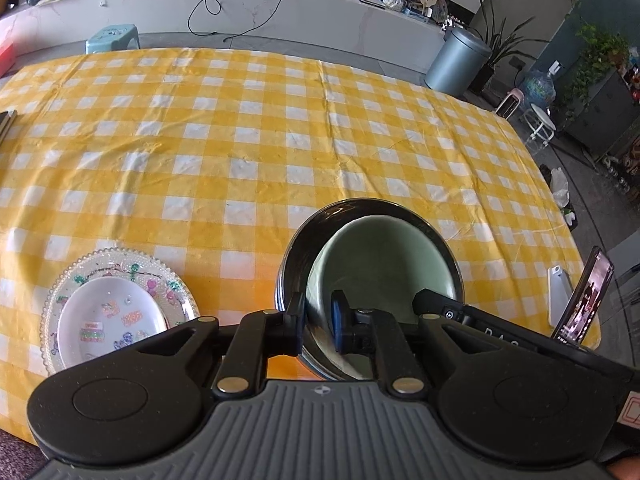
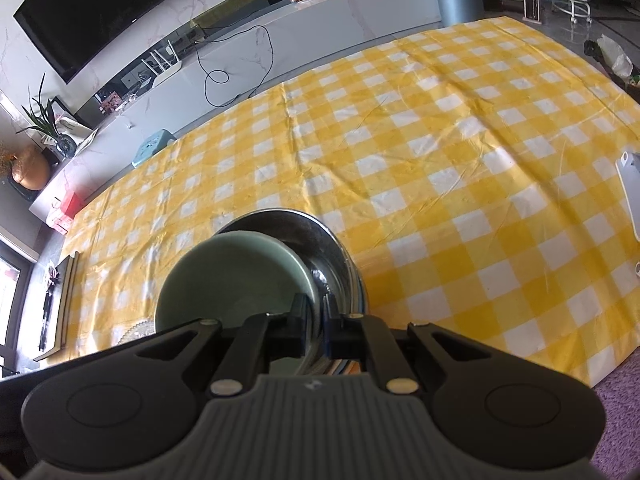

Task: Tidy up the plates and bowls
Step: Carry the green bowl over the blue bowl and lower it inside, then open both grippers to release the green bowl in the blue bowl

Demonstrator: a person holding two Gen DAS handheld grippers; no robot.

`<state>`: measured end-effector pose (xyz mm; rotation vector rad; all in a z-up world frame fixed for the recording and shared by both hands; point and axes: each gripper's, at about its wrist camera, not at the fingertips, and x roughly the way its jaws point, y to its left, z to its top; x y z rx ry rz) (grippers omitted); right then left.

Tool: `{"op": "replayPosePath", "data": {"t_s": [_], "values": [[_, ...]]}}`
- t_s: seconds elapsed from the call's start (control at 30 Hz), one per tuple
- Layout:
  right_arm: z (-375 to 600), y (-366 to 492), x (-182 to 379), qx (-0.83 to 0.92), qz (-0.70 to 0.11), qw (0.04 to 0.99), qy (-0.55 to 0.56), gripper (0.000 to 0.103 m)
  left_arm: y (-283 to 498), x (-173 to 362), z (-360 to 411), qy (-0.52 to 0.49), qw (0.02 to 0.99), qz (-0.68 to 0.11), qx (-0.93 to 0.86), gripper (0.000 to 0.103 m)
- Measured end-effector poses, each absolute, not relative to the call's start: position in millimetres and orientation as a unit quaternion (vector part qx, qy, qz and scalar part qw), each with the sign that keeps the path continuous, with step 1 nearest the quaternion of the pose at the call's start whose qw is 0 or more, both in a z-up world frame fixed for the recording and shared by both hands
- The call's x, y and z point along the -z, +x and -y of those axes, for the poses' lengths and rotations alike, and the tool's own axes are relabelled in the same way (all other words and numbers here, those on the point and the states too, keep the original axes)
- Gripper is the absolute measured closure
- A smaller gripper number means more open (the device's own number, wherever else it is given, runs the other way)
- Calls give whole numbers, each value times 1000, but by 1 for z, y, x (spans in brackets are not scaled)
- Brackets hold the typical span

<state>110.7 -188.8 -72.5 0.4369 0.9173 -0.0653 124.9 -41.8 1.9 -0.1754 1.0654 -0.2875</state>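
My left tongs (image 1: 318,326) pinch the round steel bowl's (image 1: 294,256) rim; my right tongs (image 2: 318,326) pinch the pale green ceramic bowl (image 2: 228,276) nested inside. Only the left view shows, left of the tongs, the beaded glass plate (image 1: 176,284) carrying a white printed dish (image 1: 110,320).

A yellow-and-white checked tablecloth (image 1: 240,128) was seen over the table. A pale green bowl (image 1: 384,256) was nested in a dark, shiny steel bowl (image 1: 316,224). A clear beaded plate (image 1: 176,280) was printed with pink, green and purple motifs, and a white dish (image 1: 108,320) on it was decorated likewise. Both grippers were black with grey ribbed bodies; a blue pad (image 1: 340,320) was noted on the left one.
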Motion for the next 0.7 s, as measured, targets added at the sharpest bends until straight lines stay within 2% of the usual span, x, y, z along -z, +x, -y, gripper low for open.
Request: {"op": "replayPosePath", "data": {"t_s": [0.1, 0.5, 0.63, 0.7], "values": [[188, 111, 72, 41, -435, 878, 195, 98, 125, -3, 38, -100, 848, -503, 138, 83], [187, 109, 69, 29, -427, 880, 205, 92, 124, -20, 24, -129, 861, -472, 137, 81], [187, 105, 62, 24, -412, 887, 208, 78, 121, -24, 20, -144, 859, -469, 144, 72], [188, 102, 57, 20, -399, 892, 211, 75, 118, -26, 18, -145, 862, -464, 146, 66]]}}
